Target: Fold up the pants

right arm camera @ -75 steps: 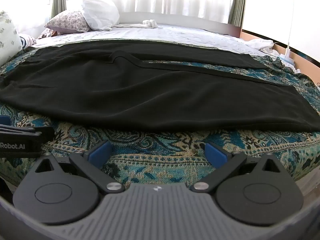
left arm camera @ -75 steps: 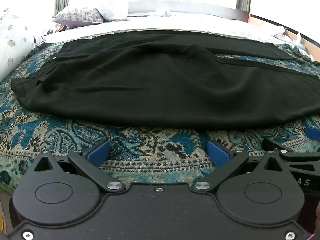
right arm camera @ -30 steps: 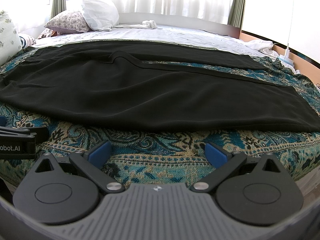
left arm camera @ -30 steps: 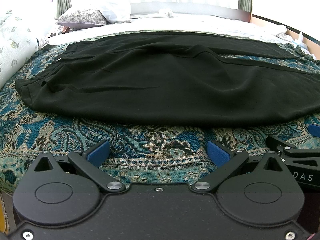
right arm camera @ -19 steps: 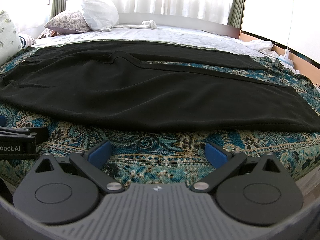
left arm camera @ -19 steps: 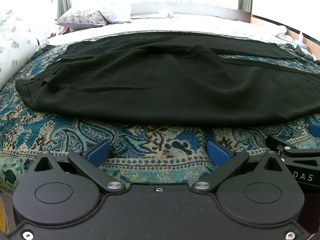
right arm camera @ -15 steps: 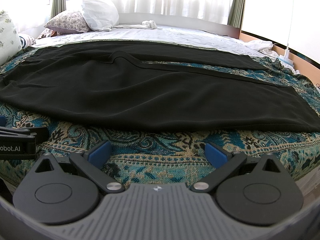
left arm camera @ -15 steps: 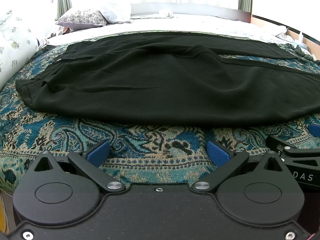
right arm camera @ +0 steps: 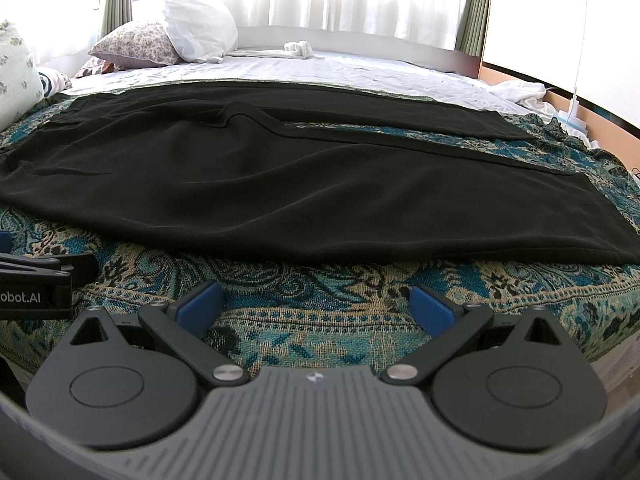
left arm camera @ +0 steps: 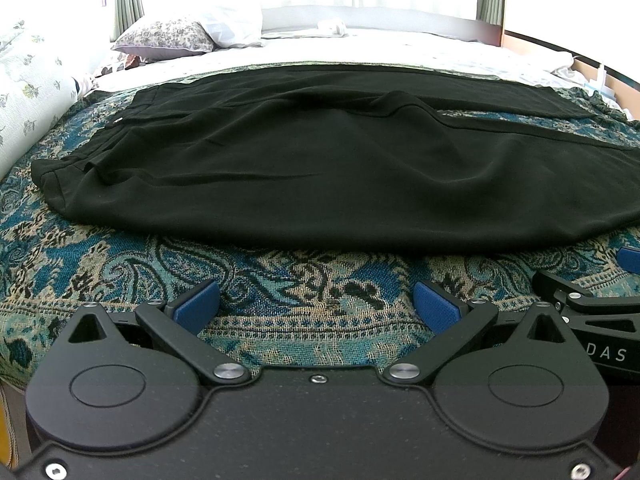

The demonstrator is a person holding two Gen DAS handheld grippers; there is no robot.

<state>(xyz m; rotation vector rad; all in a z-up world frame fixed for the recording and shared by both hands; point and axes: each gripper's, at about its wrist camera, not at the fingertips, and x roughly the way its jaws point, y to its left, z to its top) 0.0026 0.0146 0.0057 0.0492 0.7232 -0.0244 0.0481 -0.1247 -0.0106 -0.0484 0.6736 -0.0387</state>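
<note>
Black pants [left arm camera: 320, 176] lie spread flat across the bed, waistband at the left, both legs running to the right; they also show in the right wrist view [right arm camera: 304, 184]. My left gripper [left arm camera: 318, 306] is open and empty, just short of the near edge of the pants. My right gripper [right arm camera: 318, 304] is open and empty, short of the near leg's edge. The right gripper's body shows at the right edge of the left wrist view [left arm camera: 592, 308]. The left gripper's body shows at the left edge of the right wrist view [right arm camera: 36, 280].
A blue paisley blanket [left arm camera: 280, 280] covers the bed under the pants. Pillows [right arm camera: 160, 40] lie at the far left. A white sheet [right arm camera: 360, 68] covers the far side. White cloth [right arm camera: 520, 92] and a wooden bed frame edge [right arm camera: 592, 116] are at the right.
The left gripper shifted slightly left and back early on; the pants sit a little further right in its view. In the last second nothing has visibly moved.
</note>
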